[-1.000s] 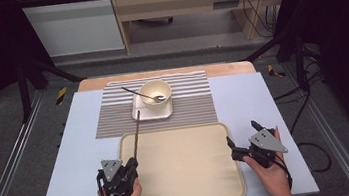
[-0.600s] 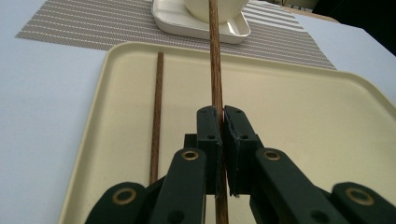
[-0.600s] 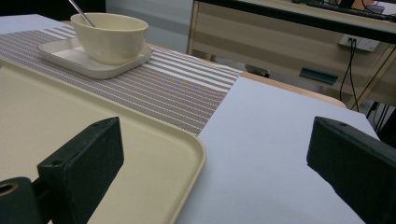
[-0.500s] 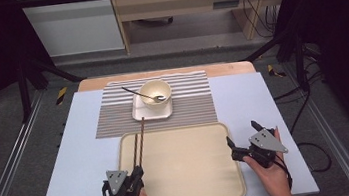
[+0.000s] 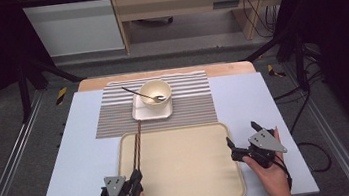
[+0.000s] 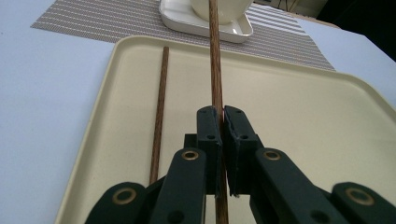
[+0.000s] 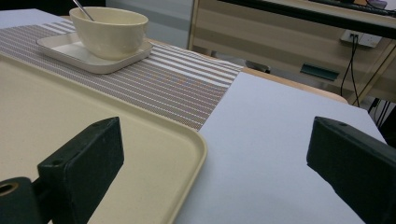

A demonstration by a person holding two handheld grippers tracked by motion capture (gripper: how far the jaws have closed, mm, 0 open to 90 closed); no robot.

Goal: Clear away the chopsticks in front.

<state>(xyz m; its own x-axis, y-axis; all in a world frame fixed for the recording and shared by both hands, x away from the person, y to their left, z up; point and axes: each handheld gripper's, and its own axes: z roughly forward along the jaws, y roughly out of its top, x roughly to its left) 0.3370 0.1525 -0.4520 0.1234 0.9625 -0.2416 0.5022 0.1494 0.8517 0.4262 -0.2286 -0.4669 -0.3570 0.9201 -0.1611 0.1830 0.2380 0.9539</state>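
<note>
Left gripper view first: left gripper (image 6: 222, 112) clamped narrow on one chopstick (image 6: 215, 60), pads pinching it near its low end, with the second chopstick (image 6: 159, 112) already lying flat on the tray (image 6: 327, 121) just to the side. Looks like laying the pair down on the tray.

Tips for doing this bit well, just my read: lower the held stick until it rests flat beside the other before letting go, keep it parallel so they end up as a neat pair, and don't drag the far end into the small plate (image 6: 205, 25) under the bowl (image 5: 156, 93).

Orientation: long axis runs straight away from the person, far tip reaching towards the plate and over the striped mat (image 5: 191, 107), near end at the jaws. In the high view, both sticks along the tray's left side.

Right gripper (image 5: 242, 151) spread wide, holding nothing, parked at the tray's right edge.
</note>
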